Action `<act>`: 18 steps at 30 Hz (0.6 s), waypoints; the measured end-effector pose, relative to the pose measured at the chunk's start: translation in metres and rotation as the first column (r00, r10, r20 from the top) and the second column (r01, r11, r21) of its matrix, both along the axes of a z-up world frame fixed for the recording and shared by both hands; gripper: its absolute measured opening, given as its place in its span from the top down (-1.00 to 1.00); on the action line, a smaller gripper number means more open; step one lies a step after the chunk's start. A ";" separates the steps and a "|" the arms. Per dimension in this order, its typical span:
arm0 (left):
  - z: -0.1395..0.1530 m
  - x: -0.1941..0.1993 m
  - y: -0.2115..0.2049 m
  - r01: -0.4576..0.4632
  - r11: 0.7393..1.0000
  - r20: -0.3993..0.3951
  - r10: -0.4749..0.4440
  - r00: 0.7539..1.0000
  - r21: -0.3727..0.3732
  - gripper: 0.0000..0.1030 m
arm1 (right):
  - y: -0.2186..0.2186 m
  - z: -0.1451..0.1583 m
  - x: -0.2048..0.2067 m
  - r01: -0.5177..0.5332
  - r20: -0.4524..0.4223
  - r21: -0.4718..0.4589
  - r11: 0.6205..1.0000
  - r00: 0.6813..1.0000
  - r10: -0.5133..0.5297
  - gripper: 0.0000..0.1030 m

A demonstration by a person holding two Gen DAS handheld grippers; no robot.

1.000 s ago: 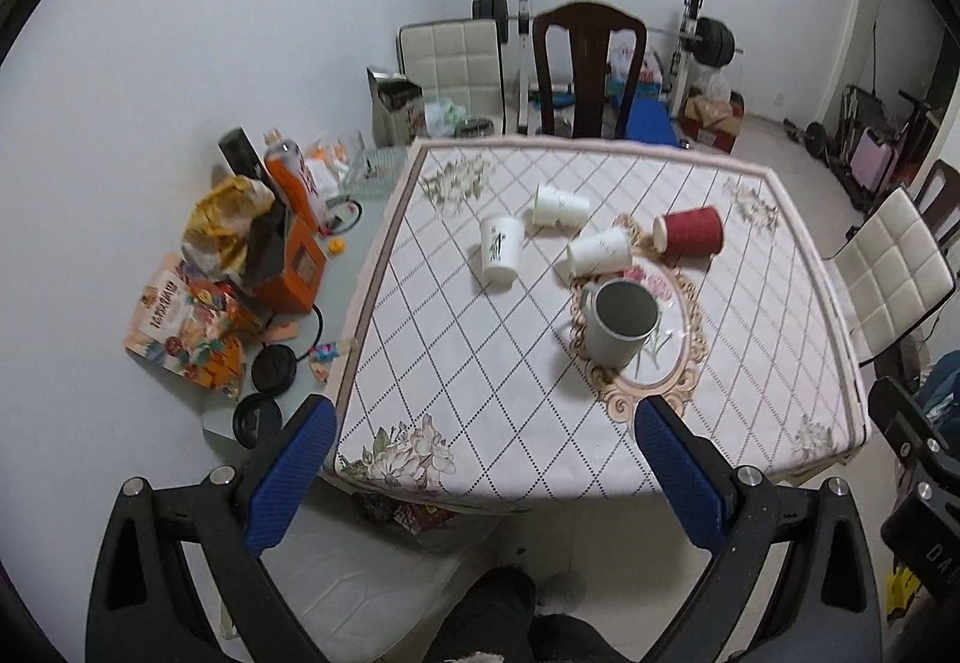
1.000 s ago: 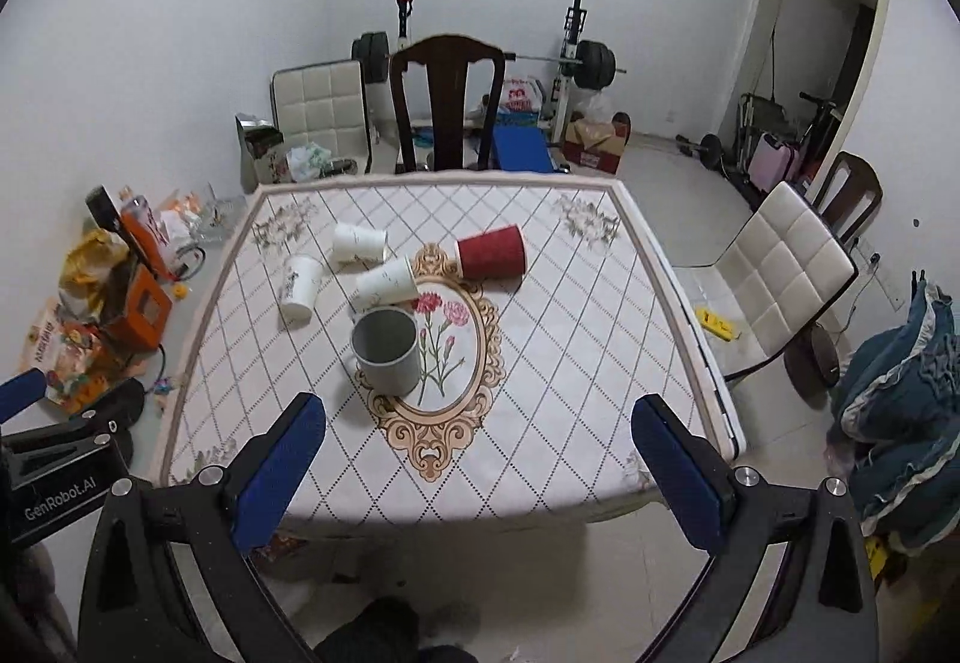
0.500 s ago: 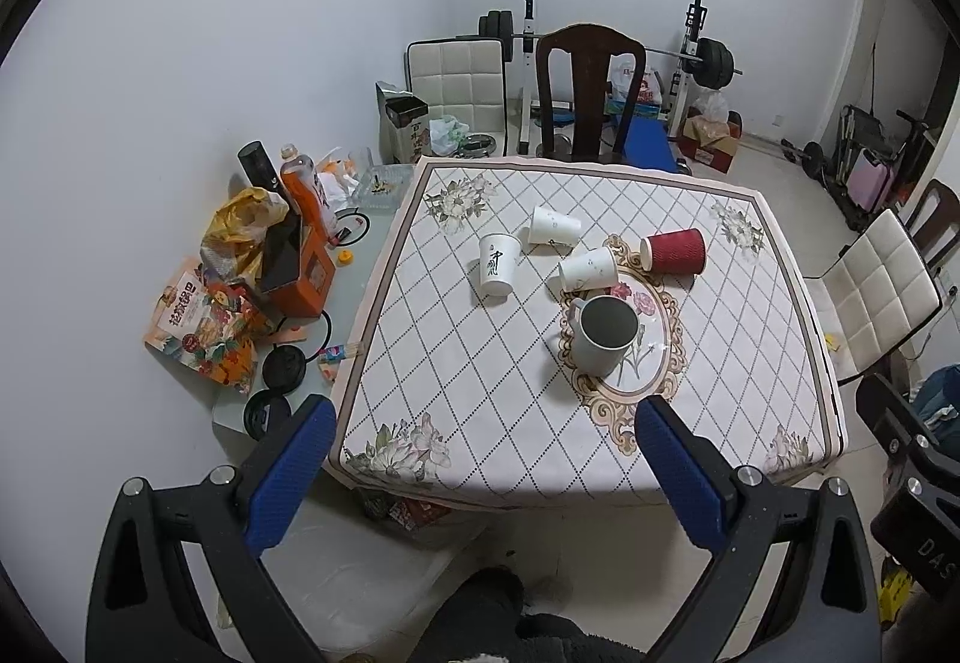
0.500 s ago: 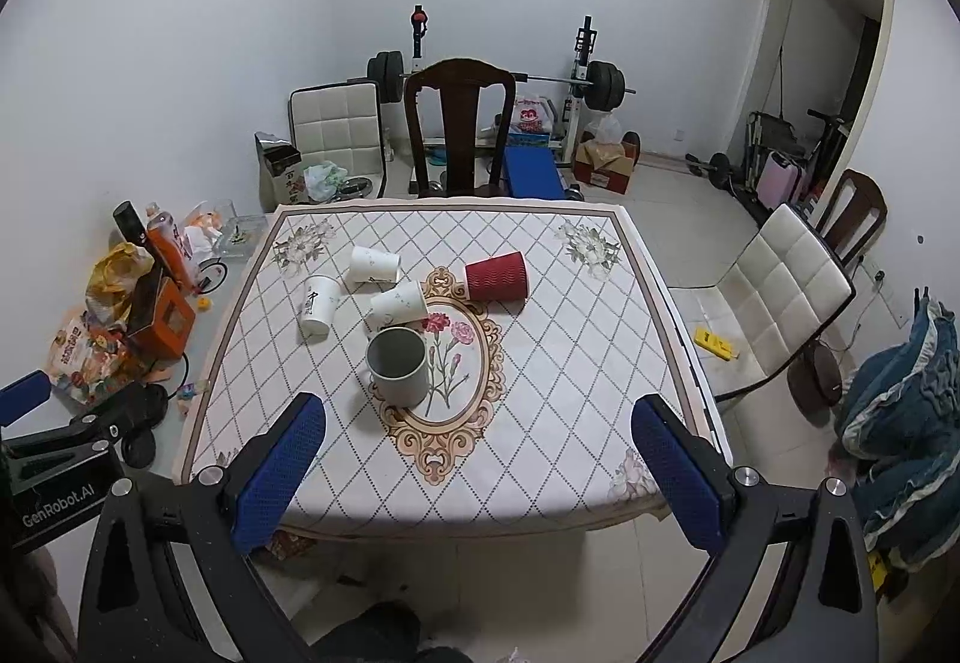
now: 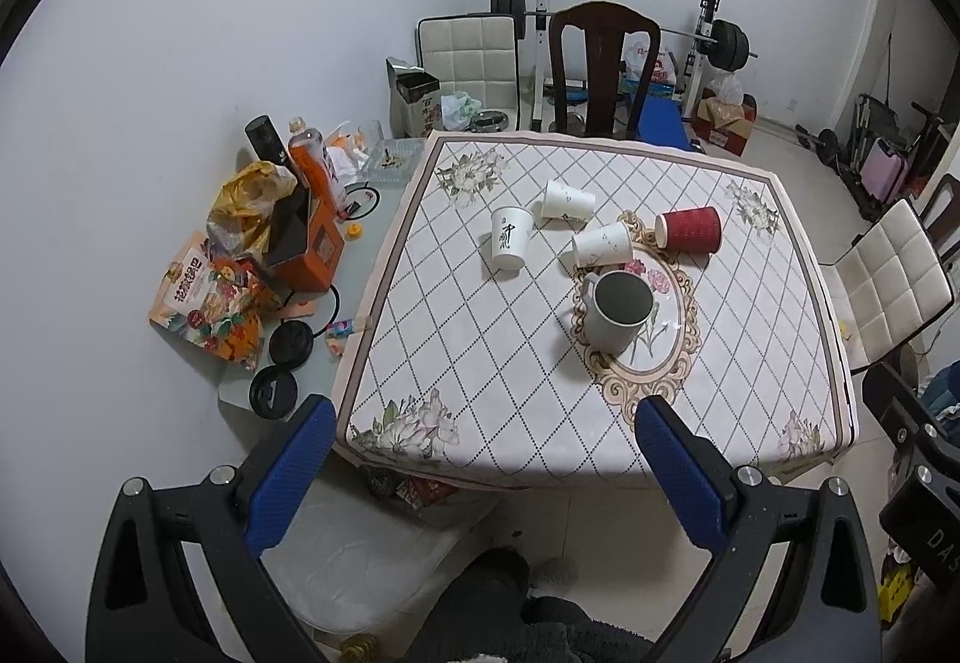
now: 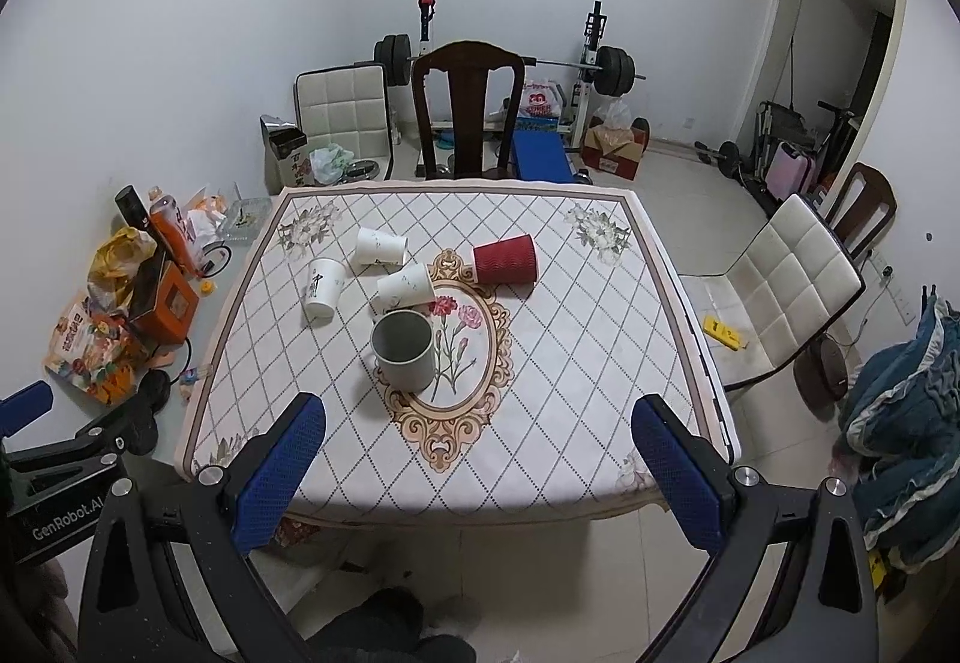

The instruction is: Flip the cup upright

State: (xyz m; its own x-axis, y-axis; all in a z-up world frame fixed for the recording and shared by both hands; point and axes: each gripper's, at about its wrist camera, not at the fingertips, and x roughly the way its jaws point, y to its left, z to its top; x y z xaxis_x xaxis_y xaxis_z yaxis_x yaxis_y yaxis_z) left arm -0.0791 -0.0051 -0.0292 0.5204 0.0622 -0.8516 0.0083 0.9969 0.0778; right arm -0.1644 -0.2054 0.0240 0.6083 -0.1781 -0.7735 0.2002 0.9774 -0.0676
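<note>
On the table (image 5: 480, 363) a red paper cup (image 5: 688, 230) lies on its side, as do two white paper cups (image 5: 567, 200) (image 5: 602, 245). Another white cup (image 5: 510, 237) with black writing stands upright, and a grey mug (image 5: 618, 310) stands upright on the floral oval. The same red cup (image 6: 504, 259), lying white cups (image 6: 380, 246) (image 6: 405, 285), upright white cup (image 6: 324, 290) and mug (image 6: 403, 348) show in the right wrist view. My left gripper (image 5: 480, 474) and right gripper (image 6: 480, 474) are both open and empty, held before the table's near edge, well short of the cups.
A low side surface left of the table holds snack bags (image 5: 210, 297), an orange box (image 5: 309, 249), bottles and black lids (image 5: 276, 393). A dark wooden chair (image 5: 603, 63) stands behind the table, a white padded chair (image 6: 786, 279) to its right. Weight equipment lines the far wall.
Both grippers first pulled back from the table, then came closer again; the table now looks larger than half a second ago. The cups and mug have not moved. Both grippers stay open.
</note>
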 end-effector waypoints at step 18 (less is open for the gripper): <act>-0.006 -0.004 0.003 0.006 1.000 -0.015 -0.006 1.000 0.005 -0.98 | 0.005 -0.014 0.004 -0.029 -0.064 0.012 1.000 0.997 0.029 -1.00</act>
State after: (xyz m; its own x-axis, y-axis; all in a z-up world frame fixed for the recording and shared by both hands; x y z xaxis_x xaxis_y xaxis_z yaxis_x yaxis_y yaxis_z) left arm -0.0828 -0.0021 -0.0356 0.5079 0.0631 -0.8591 0.0154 0.9965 0.0823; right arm -0.1602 -0.2002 0.0101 0.5619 -0.1524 -0.8131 0.1673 0.9835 -0.0687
